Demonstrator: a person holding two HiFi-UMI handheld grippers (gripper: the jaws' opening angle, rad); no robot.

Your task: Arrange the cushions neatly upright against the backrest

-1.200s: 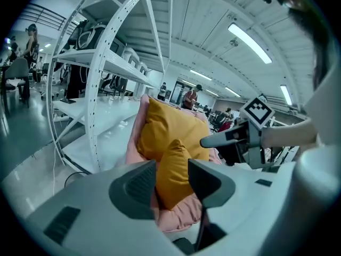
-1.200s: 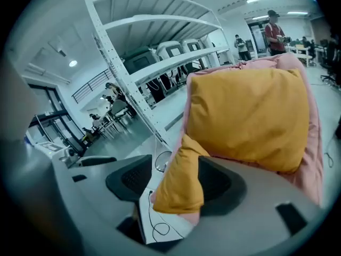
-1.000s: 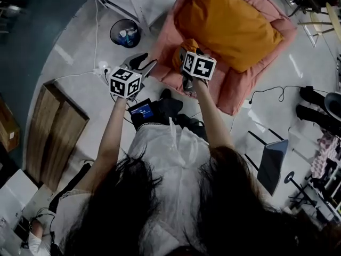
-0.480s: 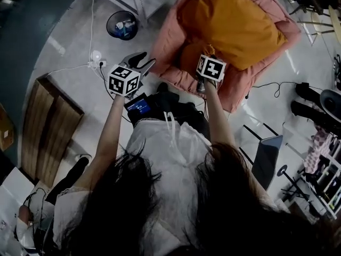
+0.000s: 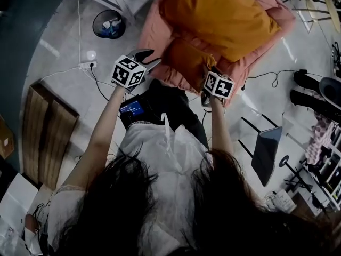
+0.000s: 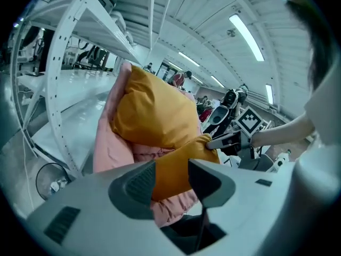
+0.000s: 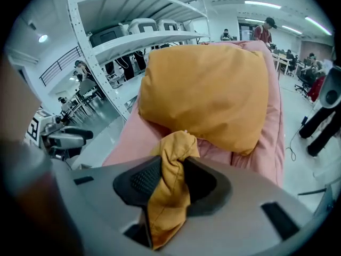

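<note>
My right gripper's point(image 7: 169, 181) jaws have just been closing and now pinch a bunched corner of the small orange cushion point(image 5: 187, 62). It lies at the front edge of the pink padded seat point(image 5: 154, 31), below the large orange cushion point(image 5: 221, 15) resting against the back. My left gripper's point(image 6: 171, 176) jaws stand apart, empty, near the small cushion. I should grip a second corner, then lift evenly so it stands untwisted.
</note>
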